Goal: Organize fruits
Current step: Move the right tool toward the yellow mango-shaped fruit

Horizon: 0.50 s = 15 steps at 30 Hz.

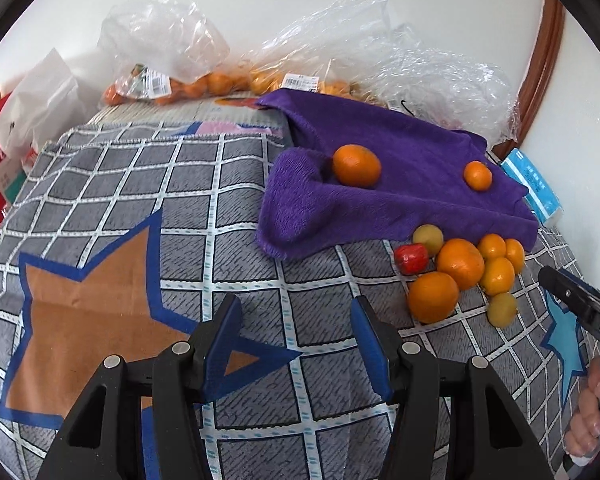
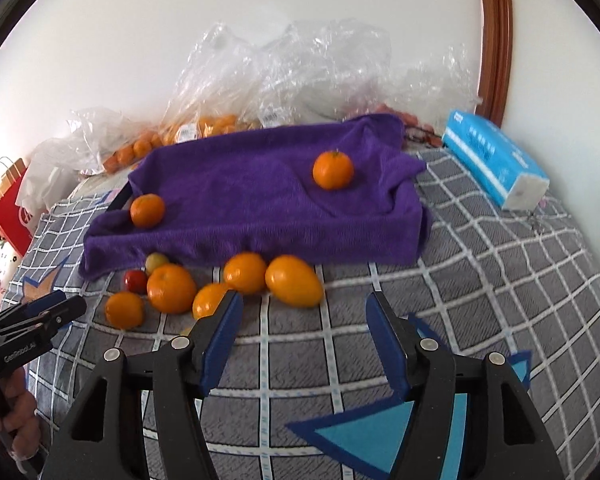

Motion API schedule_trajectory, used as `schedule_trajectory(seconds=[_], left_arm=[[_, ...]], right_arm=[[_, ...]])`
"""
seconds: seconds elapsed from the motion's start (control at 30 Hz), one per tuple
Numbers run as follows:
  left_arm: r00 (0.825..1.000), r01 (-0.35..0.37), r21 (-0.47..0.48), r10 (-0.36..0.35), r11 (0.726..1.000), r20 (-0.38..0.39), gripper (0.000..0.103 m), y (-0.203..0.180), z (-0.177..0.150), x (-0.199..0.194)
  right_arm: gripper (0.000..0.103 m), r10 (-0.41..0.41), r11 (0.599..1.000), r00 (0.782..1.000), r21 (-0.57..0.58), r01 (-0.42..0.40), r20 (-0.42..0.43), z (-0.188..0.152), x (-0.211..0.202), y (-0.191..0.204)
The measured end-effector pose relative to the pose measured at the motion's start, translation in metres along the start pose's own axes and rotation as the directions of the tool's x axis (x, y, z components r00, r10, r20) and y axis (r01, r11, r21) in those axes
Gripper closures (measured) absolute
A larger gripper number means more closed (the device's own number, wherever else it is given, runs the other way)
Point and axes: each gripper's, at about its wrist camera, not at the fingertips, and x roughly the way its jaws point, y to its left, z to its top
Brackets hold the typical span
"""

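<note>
Right wrist: oval orange (image 2: 294, 280) lies long axis slanting down-right; both grippers' fingers (image 2: 220, 336) released, empty.

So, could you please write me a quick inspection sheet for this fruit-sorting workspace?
Surface: grey checked blanket with star patterns.
Job's things: two oranges on the purple towel, which drapes a raised tray-like shape; a loose fruit pile in front of it holds oranges, a red fruit and small yellowish ones.
Clutter: plastic bags of oranges by the wall, tissue pack, red paper bag.
Grippers: left gripper and right gripper both open and empty, above the blanket.
Cables: nothing seen.
Surroundings: white wall, brown wooden frame.
</note>
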Motion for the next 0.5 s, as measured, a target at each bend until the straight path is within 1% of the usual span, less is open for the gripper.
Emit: schedule_trajectory(seconds=[0.03, 0.1, 0.17, 0.27, 0.33, 0.5], left_arm=[[1.0, 0.011, -0.004, -0.011, 1.0, 0.011, 0.049, 0.001, 0.0, -0.001], [0.999, 0.032, -0.017, -0.032, 0.999, 0.004, 0.049, 0.004, -0.001, 0.0], [0.999, 0.053, -0.034, -0.052, 0.998, 0.014, 0.048, 0.007, -0.002, -0.002], [0.998, 0.056, -0.033, -0.055, 0.998, 0.013, 0.046, 0.007, -0.002, -0.001], [0.998, 0.056, -0.021, -0.056, 0.998, 0.011, 0.046, 0.006, -0.002, -0.001], [0.998, 0.061, -0.015, -0.061, 0.998, 0.01, 0.046, 0.004, -0.001, 0.0]], right_arm=[[0.039, -0.001, 1.0, 1.0, 0.002, 0.001, -0.004, -0.001, 0.001, 0.0], [0.04, -0.004, 1.0, 1.0, 0.001, 0.005, -0.014, -0.002, 0.003, -0.001], [0.04, -0.01, 1.0, 1.0, -0.01, 0.01, -0.012, -0.001, 0.002, -0.002], [0.04, -0.007, 1.0, 1.0, 0.0, 0.007, 0.008, 0.001, -0.001, -0.006], [0.04, 0.009, 1.0, 1.0, 0.008, -0.009, 0.003, 0.003, 0.001, -0.007], [0.04, 0.016, 1.0, 1.0, 0.003, -0.016, -0.021, 0.004, 0.014, -0.004]])
